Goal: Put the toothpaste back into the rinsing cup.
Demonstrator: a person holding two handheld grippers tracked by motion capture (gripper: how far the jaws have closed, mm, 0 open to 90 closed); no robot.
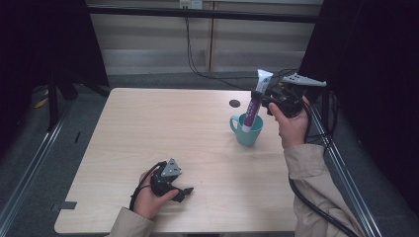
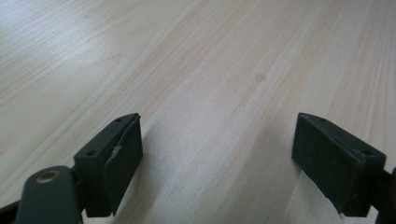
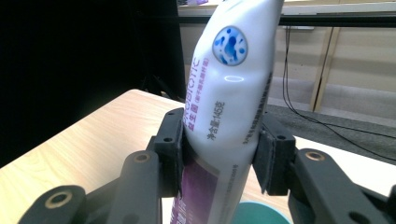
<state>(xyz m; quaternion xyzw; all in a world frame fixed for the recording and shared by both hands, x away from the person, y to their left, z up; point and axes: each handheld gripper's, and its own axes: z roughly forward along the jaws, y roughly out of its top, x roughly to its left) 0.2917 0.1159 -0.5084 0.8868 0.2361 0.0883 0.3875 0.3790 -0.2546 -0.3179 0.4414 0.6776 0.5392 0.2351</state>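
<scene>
A white and purple toothpaste tube [image 1: 256, 101] stands upright with its lower end inside a teal mug [image 1: 247, 131] at the right side of the table. My right gripper [image 1: 261, 97] is shut on the tube's middle; in the right gripper view both pads press the tube [image 3: 224, 112], and the mug's rim [image 3: 254, 213] shows just below. My left gripper [image 1: 184, 191] rests near the table's front edge, held low over the wood. In the left gripper view its fingers [image 2: 116, 158] stand wide apart with only bare tabletop between them.
The light wooden table [image 1: 163, 133] has a round cable hole [image 1: 234, 103] behind the mug. Black cables hang behind the table's far edge. Dark curtains flank both sides, and metal rails run along the floor at left and right.
</scene>
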